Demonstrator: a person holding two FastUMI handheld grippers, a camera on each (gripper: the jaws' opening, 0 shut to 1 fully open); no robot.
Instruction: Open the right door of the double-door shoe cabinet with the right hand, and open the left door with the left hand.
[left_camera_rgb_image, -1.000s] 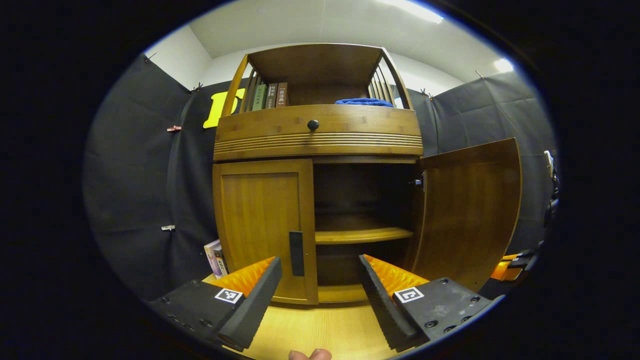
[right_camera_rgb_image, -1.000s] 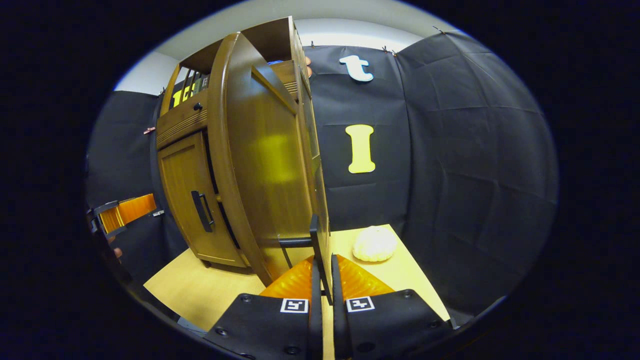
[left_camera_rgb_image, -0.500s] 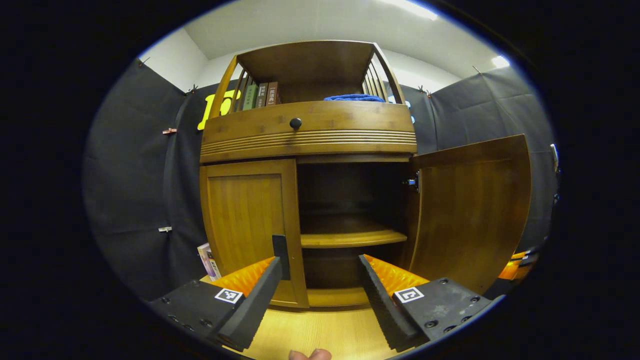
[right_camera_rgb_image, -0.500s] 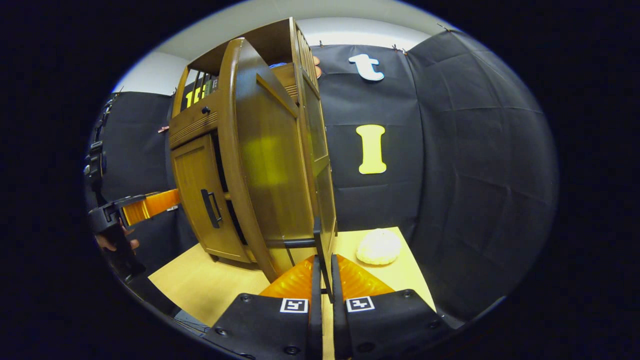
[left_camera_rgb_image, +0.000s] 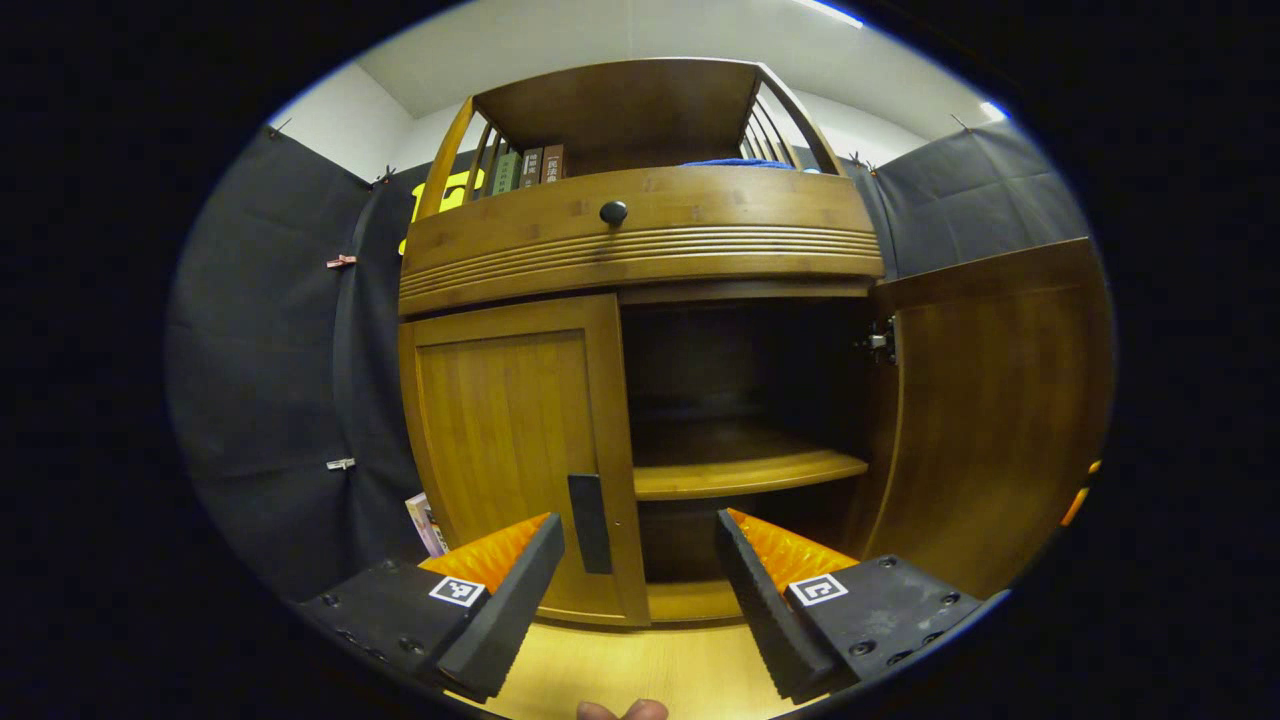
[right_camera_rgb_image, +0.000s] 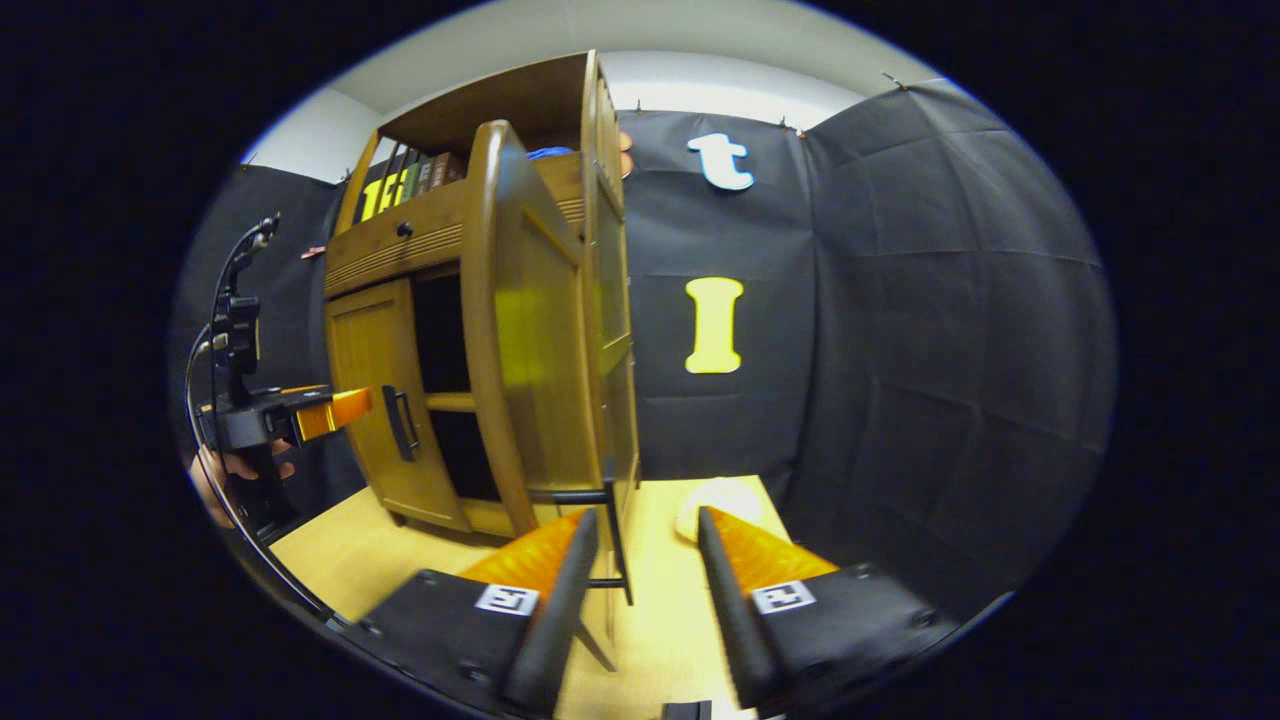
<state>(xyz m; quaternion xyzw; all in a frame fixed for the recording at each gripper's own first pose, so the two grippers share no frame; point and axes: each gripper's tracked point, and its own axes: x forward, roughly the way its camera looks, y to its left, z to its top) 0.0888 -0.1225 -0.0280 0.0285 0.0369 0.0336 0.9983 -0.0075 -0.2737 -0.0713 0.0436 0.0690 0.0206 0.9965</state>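
Left gripper view, going L to R: black cloth wall on the left w/ a couple of small clips; some books (left_camera_rgb_image: 425, 520) stand on the wooden surface (left_camera_rgb_image: 640, 670) at lower left, beside the shoe cabinet (left_camera_rgb_image: 640, 240). Cabinet fills the centre of the frame. Upper shelf holds a row of books (left_camera_rgb_image: 525, 168) at upper left and a blue cloth (left_camera_rgb_image: 740, 162) further right; below that a ribbed drawer front w/ a dark round knob (left_camera_rgb_image: 613, 212). Left door (left_camera_rgb_image: 515, 440) is shut, its dark bar handle (left_camera_rgb_image: 590, 508) near the door's right edge, low in the frame. Left hand-held gripper (left_camera_rgb_image: 640, 560) sits at bottom centre, jaws wide apart, holding nothing; the handle shows just right of the left finger's tip, no contact visible. Right of the door the interior is dark and open, one inner shelf (left_camera_rgb_image: 745, 470) across it. Right door (left_camera_rgb_image: 1000, 410) is swung out at the right of the frame, hinge visible at its top inner corner.

Right gripper view, L to R: at the left edge a hand holds the left hand-held gripper (right_camera_rgb_image: 335, 412), orange finger pointing toward the left door's handle (right_camera_rgb_image: 400, 422), close to it; cannot tell if touching. Centre: right door (right_camera_rgb_image: 530, 330) seen edge-on, open. Its dark bar handle (right_camera_rgb_image: 612, 535) runs down at bottom centre, between the fingers of the right hand-held gripper (right_camera_rgb_image: 640, 570); jaws are parted, gap on both sides, not pinching it. A pale round object (right_camera_rgb_image: 715, 500) lies on the surface just behind the right finger. Black cloth wall takes the right of the frame.
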